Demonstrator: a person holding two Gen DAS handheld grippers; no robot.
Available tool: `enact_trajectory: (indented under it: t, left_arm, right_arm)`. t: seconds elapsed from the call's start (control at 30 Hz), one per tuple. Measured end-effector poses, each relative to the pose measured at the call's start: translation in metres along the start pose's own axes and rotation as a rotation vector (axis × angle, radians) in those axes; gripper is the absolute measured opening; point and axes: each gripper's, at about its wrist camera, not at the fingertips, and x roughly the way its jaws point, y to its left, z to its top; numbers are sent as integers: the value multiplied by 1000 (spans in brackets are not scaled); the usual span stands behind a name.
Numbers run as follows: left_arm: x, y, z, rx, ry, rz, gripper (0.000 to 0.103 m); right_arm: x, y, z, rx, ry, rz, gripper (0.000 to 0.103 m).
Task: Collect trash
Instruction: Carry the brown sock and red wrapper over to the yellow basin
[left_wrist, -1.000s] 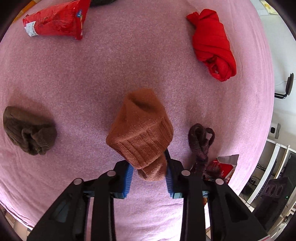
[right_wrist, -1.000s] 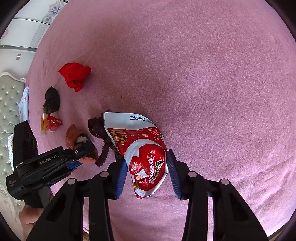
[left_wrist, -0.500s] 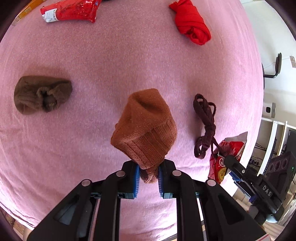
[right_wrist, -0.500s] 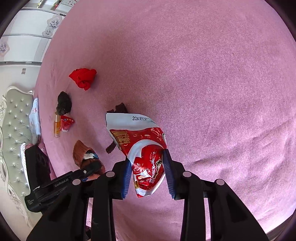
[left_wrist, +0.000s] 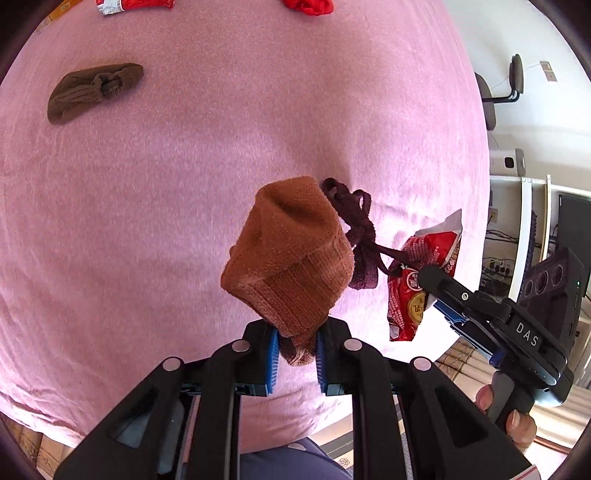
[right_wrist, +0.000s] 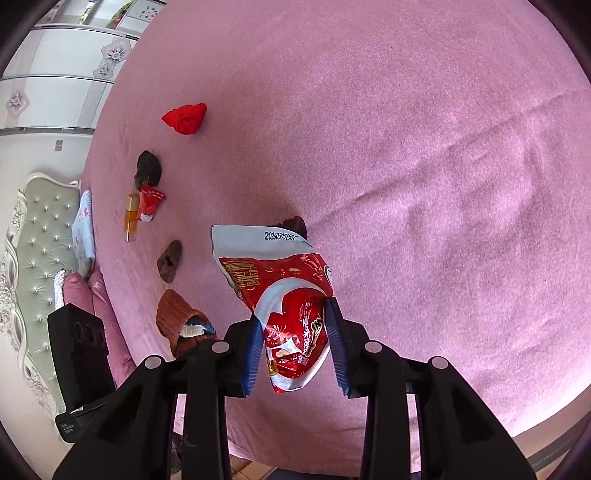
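My left gripper (left_wrist: 294, 347) is shut on an orange-brown knitted sock (left_wrist: 291, 258), which hangs lifted above the pink bed cover (left_wrist: 184, 184). In the right wrist view that same sock (right_wrist: 175, 319) shows at the lower left with the left gripper's body below it. My right gripper (right_wrist: 291, 350) is shut on a red and white snack bag (right_wrist: 284, 302), raised off the cover. The bag (left_wrist: 421, 280) and the right gripper (left_wrist: 430, 295) also appear at the right of the left wrist view. A dark maroon knotted sock (left_wrist: 360, 236) lies on the cover beneath.
On the cover lie a brown sock (left_wrist: 94, 90), a red cloth (right_wrist: 184, 118), a dark bundle (right_wrist: 149, 173), a small red packet (right_wrist: 149, 203), an orange tube (right_wrist: 131, 218) and another brown lump (right_wrist: 170, 260). A tufted headboard (right_wrist: 37, 236) stands at the left; shelves (left_wrist: 535, 221) at the right.
Both grippers have closed tighter on the sock and the bag and lifted them up and back from the cover. The items on the bed look smaller and farther.
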Motion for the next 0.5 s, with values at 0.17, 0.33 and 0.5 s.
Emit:
enact_trajectory:
  t: [0.17, 0.33, 0.5]
  left_arm:
    - [-7, -12, -40, 70, 9, 6, 16]
    - [-6, -17, -81, 124, 41, -1, 16]
    - [-8, -12, -110, 201, 65, 2, 16]
  right_arm:
    - [-22, -5, -40, 1, -39, 15, 32]
    - [-38, -15, -83, 29, -88, 22, 32]
    - [-50, -28, -117, 88, -139, 54, 32]
